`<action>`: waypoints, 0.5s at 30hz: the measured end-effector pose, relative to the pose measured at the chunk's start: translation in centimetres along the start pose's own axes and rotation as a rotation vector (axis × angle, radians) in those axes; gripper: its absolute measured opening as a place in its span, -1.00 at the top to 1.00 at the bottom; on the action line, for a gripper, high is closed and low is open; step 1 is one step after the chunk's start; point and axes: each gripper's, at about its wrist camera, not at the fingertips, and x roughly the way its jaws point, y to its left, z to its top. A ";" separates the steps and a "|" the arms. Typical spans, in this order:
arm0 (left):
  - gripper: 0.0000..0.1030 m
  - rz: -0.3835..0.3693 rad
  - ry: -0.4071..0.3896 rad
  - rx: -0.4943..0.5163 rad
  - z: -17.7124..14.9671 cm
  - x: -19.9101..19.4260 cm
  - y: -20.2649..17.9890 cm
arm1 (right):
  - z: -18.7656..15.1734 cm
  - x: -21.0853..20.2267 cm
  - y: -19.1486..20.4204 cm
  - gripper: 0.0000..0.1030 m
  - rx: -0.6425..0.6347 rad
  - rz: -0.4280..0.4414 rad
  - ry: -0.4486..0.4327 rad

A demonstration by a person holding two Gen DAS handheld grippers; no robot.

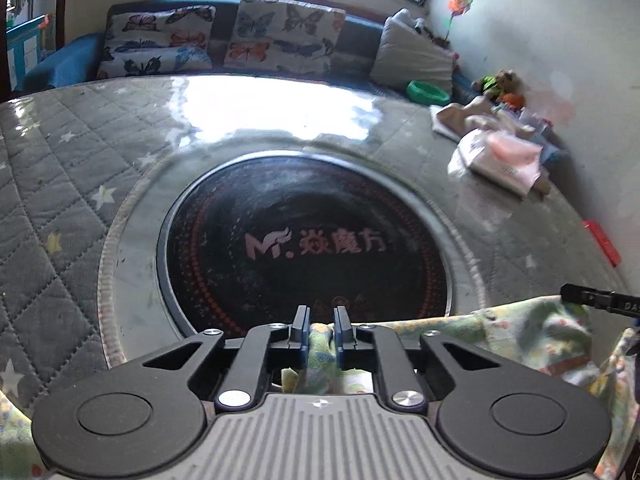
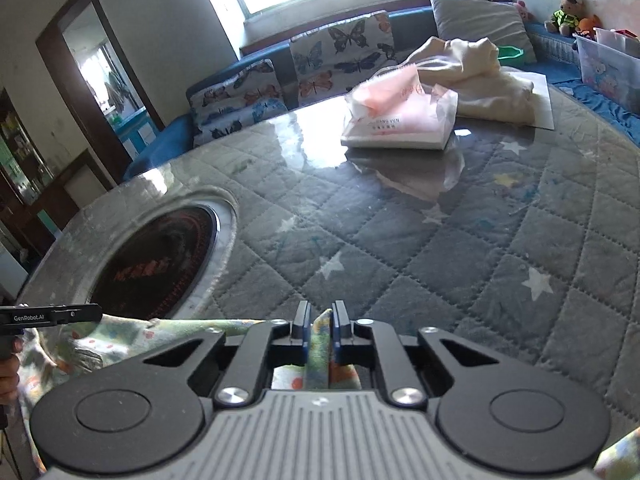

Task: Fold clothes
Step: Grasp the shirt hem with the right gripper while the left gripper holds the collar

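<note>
A pale green and yellow printed garment hangs stretched between my two grippers near the table's front edge. My left gripper is shut on one bunched edge of it, above the round black hotplate. My right gripper is shut on another edge of the same garment, over the quilted grey table cover. The right gripper's side shows at the right edge of the left wrist view. The left gripper's side shows at the left edge of the right wrist view.
A pink-and-white plastic bag and a cream garment lie at the table's far side. A sofa with butterfly cushions runs behind the table. A clear storage box and soft toys stand at the right. A red object lies at the table's right edge.
</note>
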 end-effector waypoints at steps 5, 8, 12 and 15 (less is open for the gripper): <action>0.78 -0.078 -0.048 -0.014 0.2 -2.6 0.2 | -0.3 -2.8 0.6 0.86 -0.013 0.047 -0.048; 0.78 -0.130 -0.070 -0.017 -0.3 -4.4 0.4 | -1.0 -4.9 1.2 0.88 -0.044 0.072 -0.069; 0.78 -0.221 -0.088 -0.021 -1.6 -7.1 0.8 | -2.5 -7.7 2.0 0.89 -0.085 0.101 -0.082; 0.79 -0.283 -0.091 -0.001 -3.3 -8.8 0.9 | -4.1 -9.5 2.6 0.89 -0.124 0.122 -0.074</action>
